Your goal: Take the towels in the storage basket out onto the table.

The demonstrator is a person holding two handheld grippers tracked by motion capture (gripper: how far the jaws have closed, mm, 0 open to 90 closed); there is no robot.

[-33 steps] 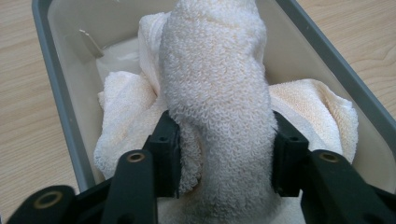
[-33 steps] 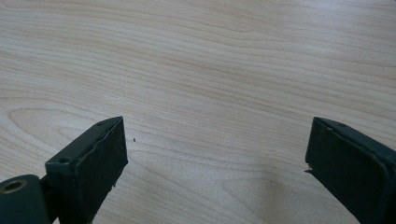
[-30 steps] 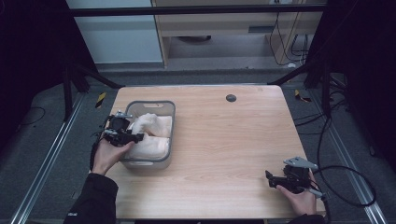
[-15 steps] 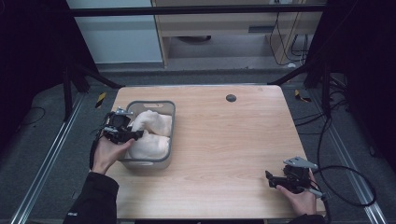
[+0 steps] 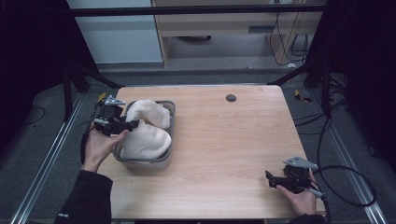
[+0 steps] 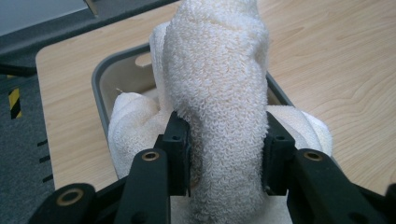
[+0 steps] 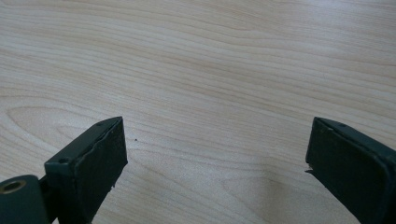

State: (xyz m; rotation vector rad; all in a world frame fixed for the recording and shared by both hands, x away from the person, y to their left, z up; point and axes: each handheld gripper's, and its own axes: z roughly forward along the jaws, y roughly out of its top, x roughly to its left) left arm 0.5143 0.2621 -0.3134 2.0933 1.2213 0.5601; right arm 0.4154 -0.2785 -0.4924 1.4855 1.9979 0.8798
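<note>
Near edge, high view: right hand (image 5: 299, 200) rests at the table's near right corner, holding the right gripper (image 5: 271, 178) low over the wood, pointing left. Its own view: jaws spread wide, nothing between them, bare wooden table (image 7: 210, 70) beneath.

Left sleeve (image 5: 88, 200) comes in at the bottom left. Left hand (image 5: 100, 144) holds the left gripper (image 5: 133, 124) at the left rim of a grey bin (image 5: 170, 135), pointing right into it. Left gripper (image 6: 226, 149) view: both jaws press the sides of a thick upright fold of white terry towel (image 6: 219, 79); the claw is clamped on that fold. The towel (image 5: 144, 130) bulges above the bin in two heaps, one nearer, one farther. More towel lies lower in the bin (image 6: 100, 88) on either side of the fold. A handle slot shows in the bin's far wall.

Farther: a small dark round spot (image 5: 230, 98) on the table near the far edge, well apart from the bin. Beyond the table, grey floor, cables (image 5: 336, 130) at right, pale cabinets (image 5: 210, 28) behind.
</note>
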